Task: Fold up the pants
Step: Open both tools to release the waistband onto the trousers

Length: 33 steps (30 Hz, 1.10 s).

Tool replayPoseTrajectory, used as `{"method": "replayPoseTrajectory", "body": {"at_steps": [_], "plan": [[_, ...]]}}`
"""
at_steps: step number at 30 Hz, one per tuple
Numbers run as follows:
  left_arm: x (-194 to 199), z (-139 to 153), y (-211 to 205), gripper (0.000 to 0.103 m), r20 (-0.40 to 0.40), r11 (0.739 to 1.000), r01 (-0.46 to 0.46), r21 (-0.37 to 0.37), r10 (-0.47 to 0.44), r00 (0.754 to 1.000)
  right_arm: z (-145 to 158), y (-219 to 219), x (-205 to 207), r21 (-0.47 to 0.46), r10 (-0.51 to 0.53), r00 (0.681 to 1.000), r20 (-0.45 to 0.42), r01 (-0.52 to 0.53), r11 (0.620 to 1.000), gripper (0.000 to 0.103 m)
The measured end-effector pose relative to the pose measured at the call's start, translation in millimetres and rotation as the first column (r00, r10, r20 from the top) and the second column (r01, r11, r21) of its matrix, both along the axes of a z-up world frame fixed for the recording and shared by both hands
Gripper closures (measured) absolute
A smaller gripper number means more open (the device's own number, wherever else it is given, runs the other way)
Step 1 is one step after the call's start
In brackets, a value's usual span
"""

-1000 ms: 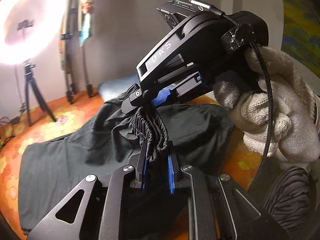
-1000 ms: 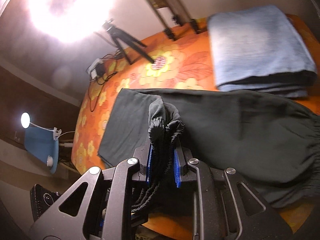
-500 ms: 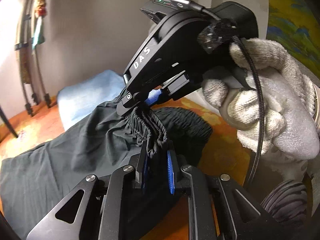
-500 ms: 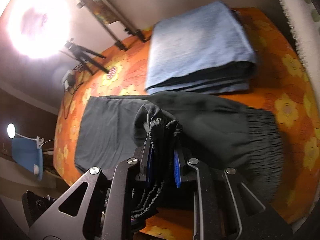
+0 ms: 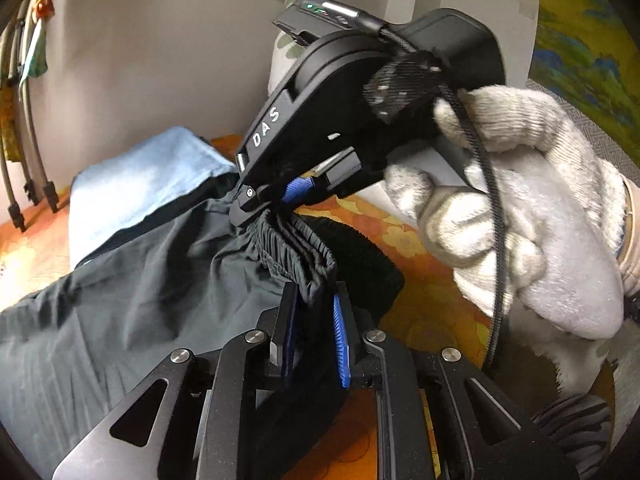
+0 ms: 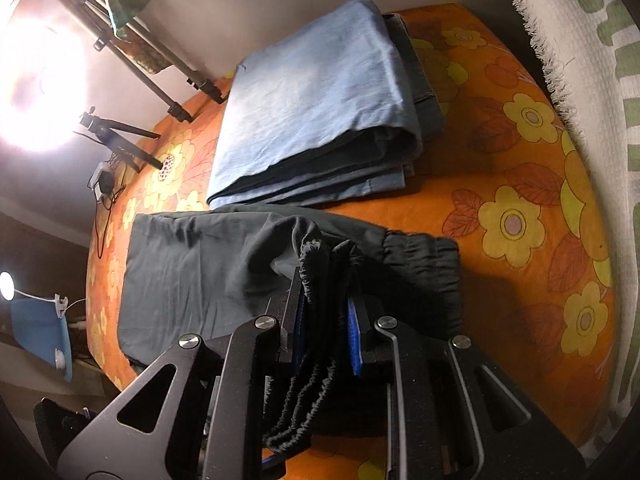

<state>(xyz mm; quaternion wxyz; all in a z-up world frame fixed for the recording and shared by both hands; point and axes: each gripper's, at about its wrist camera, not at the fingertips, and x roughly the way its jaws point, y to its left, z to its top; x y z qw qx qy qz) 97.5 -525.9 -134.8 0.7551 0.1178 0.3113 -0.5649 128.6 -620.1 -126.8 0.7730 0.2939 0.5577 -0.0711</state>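
Both the left gripper (image 5: 314, 312) and right gripper (image 6: 326, 300) clamp their jaws on the dark pants' (image 6: 192, 276) gathered waistband to carry it over for a fold

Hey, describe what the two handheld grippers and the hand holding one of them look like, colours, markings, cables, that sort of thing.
Both grippers are matte black, with angular linkage arms, silver pivot screws and ridged blue finger pads. The right gripper has a rounded black body with white letters DAS, small green lights on top and a braided black cable. The hand on it wears a knitted off-white work glove. The left gripper looks the same.
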Motion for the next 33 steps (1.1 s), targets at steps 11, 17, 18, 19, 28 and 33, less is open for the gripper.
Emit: {"method": "replayPoseTrajectory", "body": {"at_steps": [11,17,18,19,28,33], "plan": [[-1.4,16.7,53.3,0.071,-0.02,1.0,-0.011,0.02,0.011,1.0,-15.6,-12.8,13.2,-0.03,0.004,1.0,-0.006,-0.004,1.0,0.085],[32.4,32.3,125.7,0.071,-0.002,0.987,-0.156,0.045,0.157,0.988,-23.9,-19.3,12.9,-0.068,0.008,1.0,-0.006,-0.008,0.998,0.083],[40.6,33.3,141.0,0.071,-0.013,0.981,-0.187,0.05,0.188,0.982,-22.9,-18.2,13.4,-0.096,0.009,1.0,-0.01,-0.01,0.995,0.082],[44.8,33.6,158.6,0.071,-0.017,0.974,-0.219,0.055,0.22,0.975,-21.7,-18.3,13.3,-0.114,0.009,1.0,-0.017,-0.011,0.993,0.079],[92.8,9.9,254.0,0.071,0.017,0.881,-0.444,0.162,0.448,0.894,28.0,9.0,-8.7,-0.339,0.022,0.999,0.037,-0.008,0.941,0.069],[110.8,-3.9,295.4,0.07,-0.021,0.826,-0.534,0.184,0.546,0.838,40.0,34.9,-21.9,-0.398,0.057,0.997,0.049,-0.033,0.917,0.065]]}}
